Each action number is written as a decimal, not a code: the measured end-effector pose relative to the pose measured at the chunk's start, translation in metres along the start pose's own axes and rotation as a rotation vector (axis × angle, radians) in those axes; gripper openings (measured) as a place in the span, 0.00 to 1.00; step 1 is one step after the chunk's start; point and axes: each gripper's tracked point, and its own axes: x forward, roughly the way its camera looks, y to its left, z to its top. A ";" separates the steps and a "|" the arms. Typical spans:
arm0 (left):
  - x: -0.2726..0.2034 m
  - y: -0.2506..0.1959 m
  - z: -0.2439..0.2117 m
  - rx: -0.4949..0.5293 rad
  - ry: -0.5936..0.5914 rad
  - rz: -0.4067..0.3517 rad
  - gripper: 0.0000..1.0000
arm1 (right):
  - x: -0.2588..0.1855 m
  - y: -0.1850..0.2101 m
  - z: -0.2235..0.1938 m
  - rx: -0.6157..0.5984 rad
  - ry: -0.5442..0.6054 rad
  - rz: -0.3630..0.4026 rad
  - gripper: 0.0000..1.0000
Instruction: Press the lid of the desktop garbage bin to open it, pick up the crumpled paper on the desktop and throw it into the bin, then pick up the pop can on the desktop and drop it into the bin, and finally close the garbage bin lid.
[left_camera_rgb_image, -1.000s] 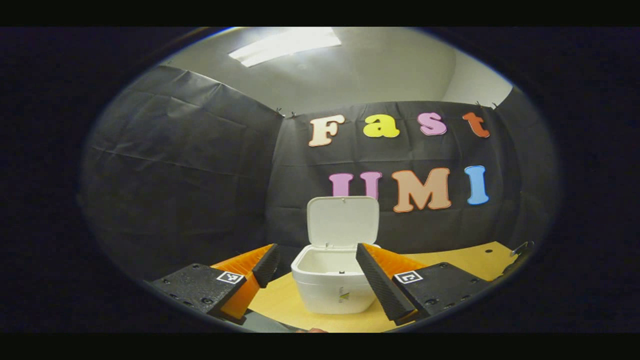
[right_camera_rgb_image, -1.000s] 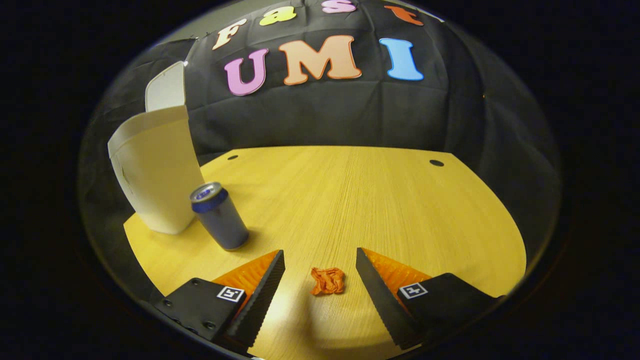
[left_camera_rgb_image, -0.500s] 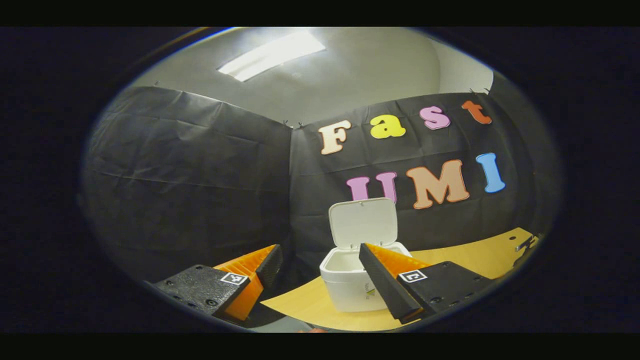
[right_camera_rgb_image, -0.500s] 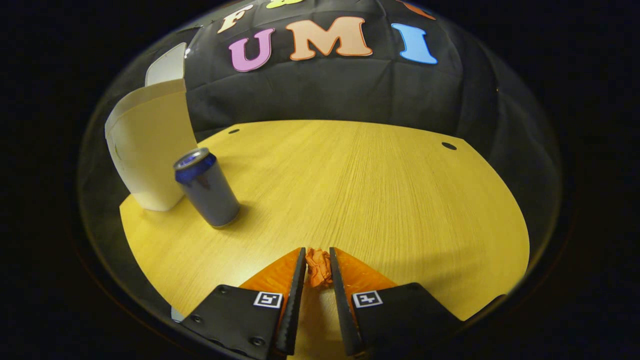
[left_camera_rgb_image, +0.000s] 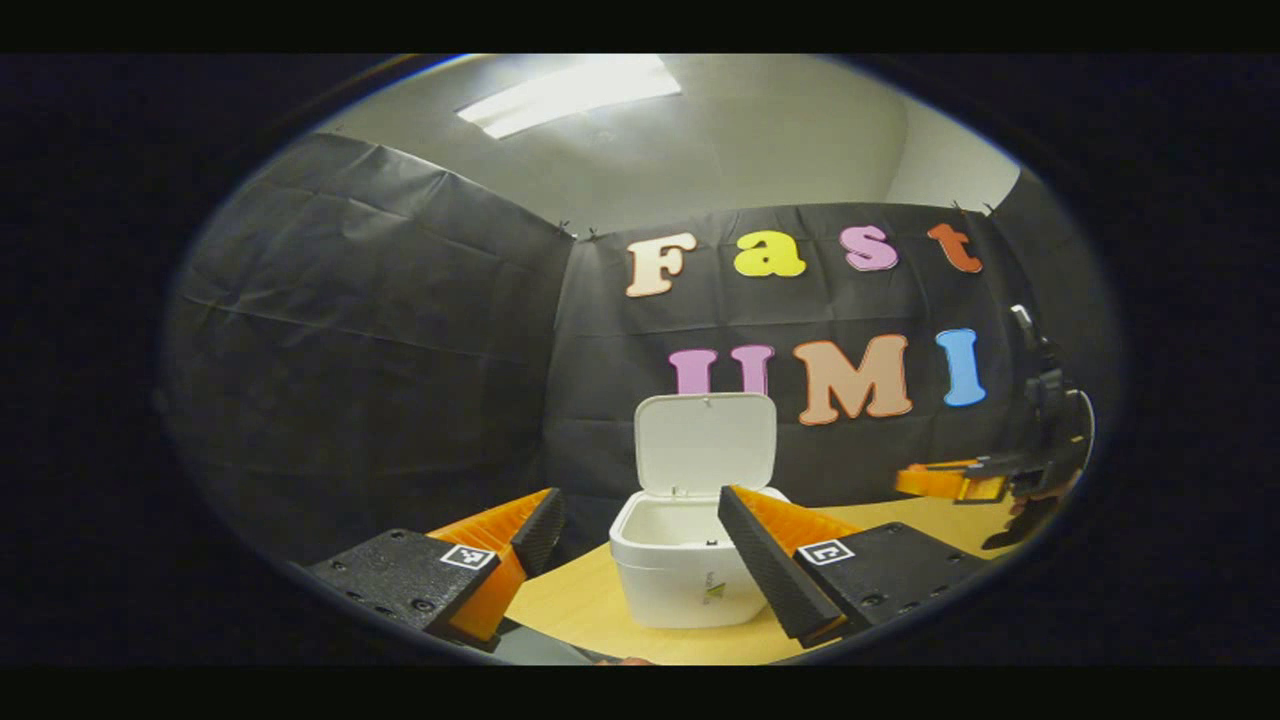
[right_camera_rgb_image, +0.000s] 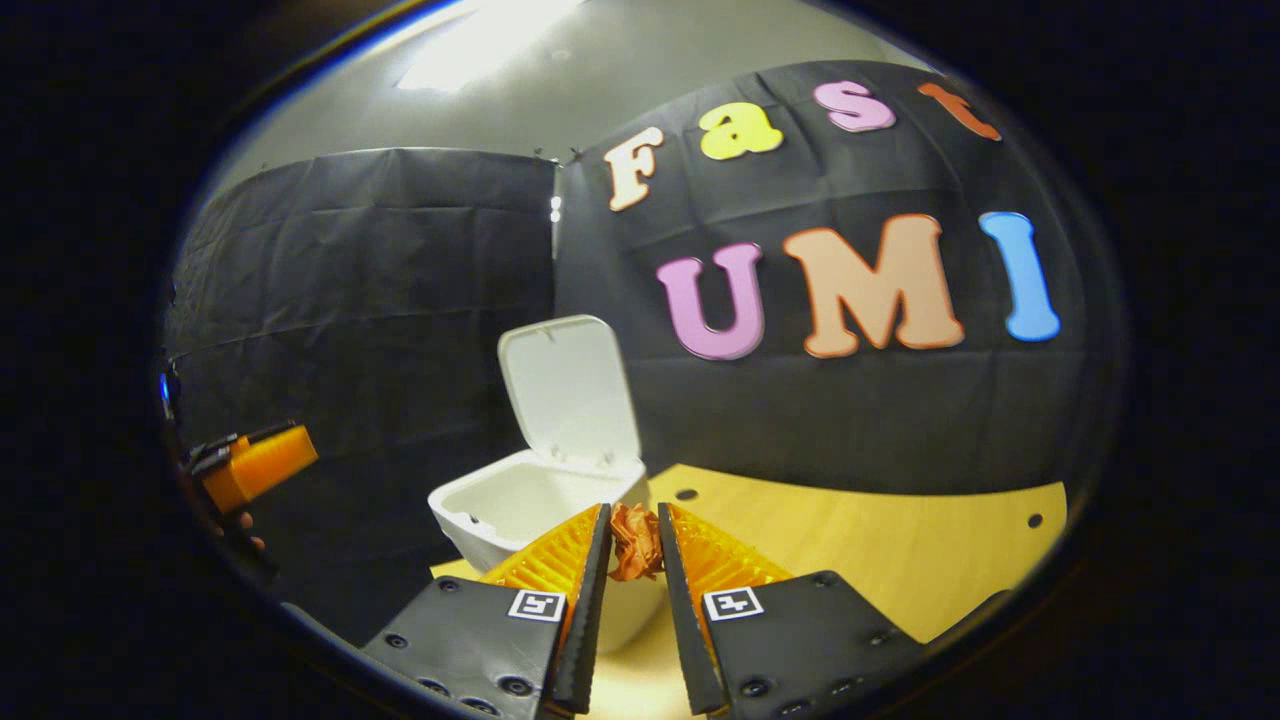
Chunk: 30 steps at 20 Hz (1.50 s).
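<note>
Right gripper view, nearest first: right tongs (right_camera_rgb_image: 634, 560) are closed on the crumpled paper (right_camera_rgb_image: 634, 541), both fingers (right_camera_rgb_image: 591, 590) pressing its sides; the orange wad sits pinched near the tips, lifted clear of the surface (right_camera_rgb_image: 880, 560). Directly beyond the tips stands the white garbage bin (right_camera_rgb_image: 510, 510), its near rim just behind and slightly left of the paper; paper not over the opening as far as can be judged. Bin lid (right_camera_rgb_image: 568, 392) is raised, hinged at the back edge, standing roughly upright with a slight backward lean. Bin interior reads as pale; contents cannot be made out. Far left edge of this view: the left tongs (right_camera_rgb_image: 255, 462) seen from the side, with part of a hand beneath; the state of the jaws cannot be judged from this angle. Left gripper view, nearest first: left tongs (left_camera_rgb_image: 640, 540) are spread wide with nothing between the fingers, held above the near edge of the surface (left_camera_rgb_image: 580, 610). The bin (left_camera_rgb_image: 685, 570) stands on the surface just beyond the tips, partly covered by the right-hand finger; lid (left_camera_rgb_image: 706, 443) up, opening facing the camera. At the right edge, farther off and above the surface, the right tongs (left_camera_rgb_image: 945, 482) appear side-on. Pop can not located.
</note>
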 end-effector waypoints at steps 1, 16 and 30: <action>0.003 0.006 -0.001 0.008 0.005 -0.002 0.94 | 0.016 0.021 0.010 -0.021 -0.008 0.024 0.36; 0.025 -0.113 -0.004 -0.029 -0.022 -0.536 0.93 | -0.001 -0.063 0.033 0.059 -0.029 -0.261 0.95; 0.045 -0.334 -0.277 0.021 0.420 -0.830 0.96 | -0.328 -0.179 -0.023 0.255 -0.069 -0.923 0.95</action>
